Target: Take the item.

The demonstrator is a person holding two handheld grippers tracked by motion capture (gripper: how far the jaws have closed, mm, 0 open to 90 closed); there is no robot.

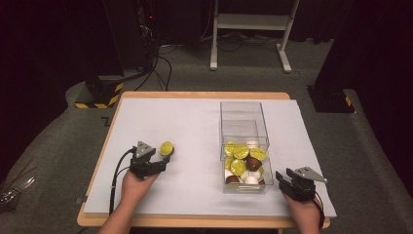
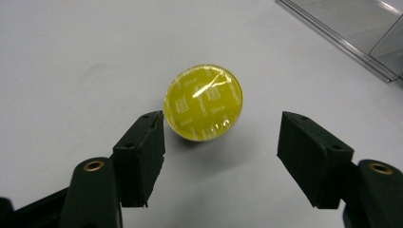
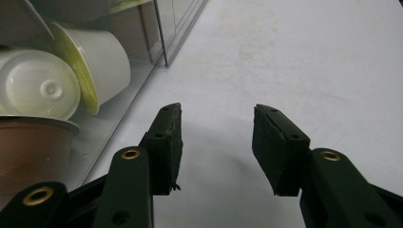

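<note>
lying on the white table (image 1: 185,126), the yellow capsule (image 2: 203,102) is sitting just beyond your left gripper (image 2: 221,142), whose jaws are standing apart, gripping nothing. your right gripper (image 3: 216,142) is resting open and empty beside the clear box (image 1: 243,122).

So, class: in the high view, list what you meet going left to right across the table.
Left gripper → yellow-lidded capsule lying on the white table → clear plastic box holding yellow, brown and white capsules → right gripper.
</note>
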